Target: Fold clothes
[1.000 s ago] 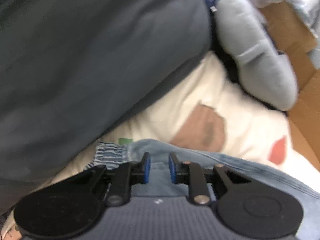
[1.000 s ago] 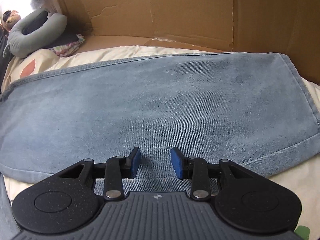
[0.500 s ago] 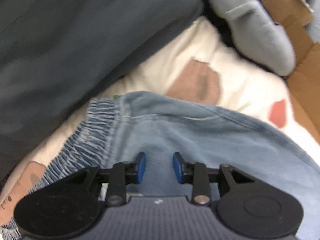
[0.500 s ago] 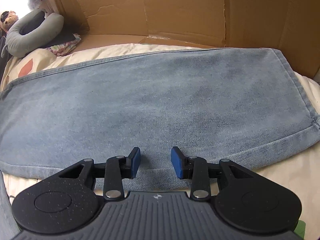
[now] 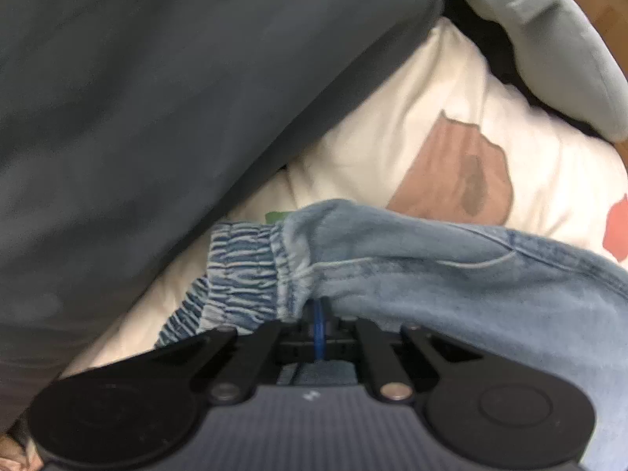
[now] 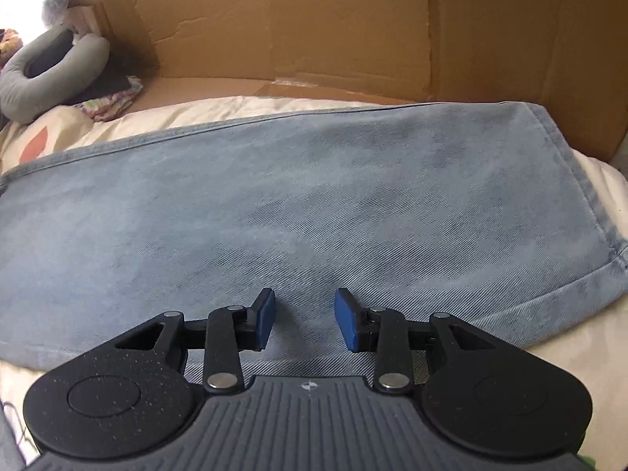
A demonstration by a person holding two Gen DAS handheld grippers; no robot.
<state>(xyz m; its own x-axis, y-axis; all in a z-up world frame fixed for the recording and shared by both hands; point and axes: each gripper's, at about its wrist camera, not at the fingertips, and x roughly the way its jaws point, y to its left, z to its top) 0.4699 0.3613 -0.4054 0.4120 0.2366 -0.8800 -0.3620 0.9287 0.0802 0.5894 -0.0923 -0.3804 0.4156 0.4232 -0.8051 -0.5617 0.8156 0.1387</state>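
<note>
Light blue jeans lie flat across the cream bedding, the leg hem at the right. In the left wrist view their gathered elastic waistband sits just left of my left gripper. That gripper is shut, its blue pads pressed together on a bunched fold of the jeans beside the waistband. My right gripper hovers over the near edge of the leg, pointing down. Its jaws are closing slightly, still well apart, with denim below them and nothing pinched.
A large dark grey cloth fills the upper left of the left wrist view. The cream bedding carries brown and red prints. A grey U-shaped pillow lies far left. A cardboard wall stands behind the jeans.
The left gripper has gone from open to shut, sinking onto the denim by the waistband, which now bunches up around its tips. The right gripper has hardly moved.
</note>
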